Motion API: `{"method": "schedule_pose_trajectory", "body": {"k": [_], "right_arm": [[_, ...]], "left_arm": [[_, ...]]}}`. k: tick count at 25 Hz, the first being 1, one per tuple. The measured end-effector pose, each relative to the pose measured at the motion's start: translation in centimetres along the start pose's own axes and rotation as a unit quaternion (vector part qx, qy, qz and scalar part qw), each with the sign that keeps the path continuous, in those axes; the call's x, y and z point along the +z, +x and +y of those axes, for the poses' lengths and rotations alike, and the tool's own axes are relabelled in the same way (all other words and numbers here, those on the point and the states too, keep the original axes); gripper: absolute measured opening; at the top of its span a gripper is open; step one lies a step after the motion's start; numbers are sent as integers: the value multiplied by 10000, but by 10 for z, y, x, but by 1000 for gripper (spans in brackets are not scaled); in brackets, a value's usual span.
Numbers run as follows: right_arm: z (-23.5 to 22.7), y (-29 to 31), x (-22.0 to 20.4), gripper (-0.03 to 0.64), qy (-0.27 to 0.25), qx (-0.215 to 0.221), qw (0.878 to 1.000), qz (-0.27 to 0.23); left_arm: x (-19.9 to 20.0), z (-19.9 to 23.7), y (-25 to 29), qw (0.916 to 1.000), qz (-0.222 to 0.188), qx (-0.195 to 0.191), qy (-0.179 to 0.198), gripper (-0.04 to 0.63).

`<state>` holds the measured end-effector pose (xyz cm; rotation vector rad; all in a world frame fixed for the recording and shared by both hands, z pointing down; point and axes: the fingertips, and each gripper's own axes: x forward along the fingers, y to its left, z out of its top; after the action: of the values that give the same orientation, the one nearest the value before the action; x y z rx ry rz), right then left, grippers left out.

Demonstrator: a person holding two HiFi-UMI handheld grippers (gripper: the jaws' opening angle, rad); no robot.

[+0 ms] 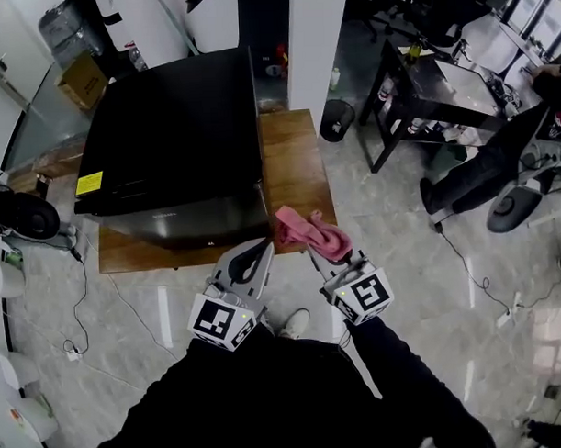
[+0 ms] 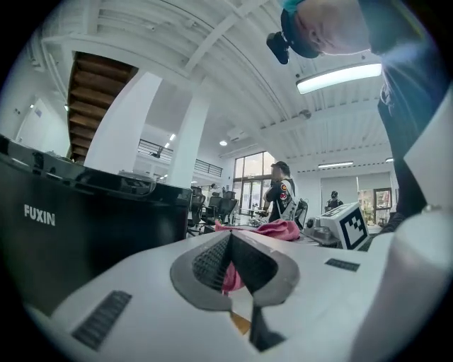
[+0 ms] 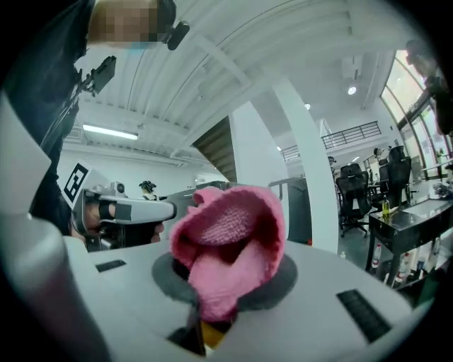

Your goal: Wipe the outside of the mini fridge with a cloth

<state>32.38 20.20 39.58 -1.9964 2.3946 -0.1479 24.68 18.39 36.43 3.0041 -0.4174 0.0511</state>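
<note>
The pink knitted cloth [image 1: 310,232] is bunched and clamped in the right gripper [image 1: 326,261], just off the front right corner of the black mini fridge [image 1: 172,140]. It hangs above the floor and is not yet touching any face of the fridge. The bunched grip leaves a thick pad sticking out past the jaws, which looks meant for pressing flat against a panel. The left gripper [image 1: 261,249] hangs just in front of the fridge's front face, beside the cloth. Its jaws stand a little apart with nothing clamped; the pink glimpsed through the gap appears to be the cloth beyond them. It is probably kept near to steady the fridge or re-fold the cloth. The fridge sits on a low wooden table [image 1: 292,163], with bare board to the fridge's right and a yellow label [image 1: 89,183] on its top. That bare board gives room to reach the fridge's right side. The white pillar [image 1: 315,43] close behind the fridge's right rear corner would likely crowd a pass round the back. To the fridge's left, a cable [image 1: 79,299] trails over the floor, and a cardboard box [image 1: 81,80] sits behind it on that side. A black bin [image 1: 336,118] and a black desk [image 1: 441,89] stand well off to the fridge's right.
</note>
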Motion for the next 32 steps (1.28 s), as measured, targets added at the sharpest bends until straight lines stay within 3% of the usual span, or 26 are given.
{"method": "schedule_pose_trajectory", "body": {"k": [5, 9, 13, 17, 23, 27, 32], "right_arm": [[9, -7, 14, 81, 33, -344, 9994, 64], [1, 6, 24, 81, -5, -597, 9982, 1], [-15, 21, 32, 81, -177, -485, 9987, -38], [-43, 38, 33, 83, -131, -16, 9999, -29], [-91, 80, 27, 83, 72, 1137, 9935, 14], [-101, 101, 24, 81, 130, 2162, 9762, 82], [-88, 123, 17, 83, 158, 3170, 9481, 187]], "left_arm": [[5, 3, -15, 9996, -36, -206, -183, 6], [16, 3, -12, 9987, -177, -460, -119, 5], [20, -5, 6, 9982, -286, -506, -176, 6], [12, -14, 33, 9984, -258, -420, -282, 5], [11, 1, 99, 9983, -360, 424, -176, 6], [6, 6, 133, 9926, -338, 1167, -73, 6], [1, 21, 141, 9770, -423, 2088, 73, 6]]}}
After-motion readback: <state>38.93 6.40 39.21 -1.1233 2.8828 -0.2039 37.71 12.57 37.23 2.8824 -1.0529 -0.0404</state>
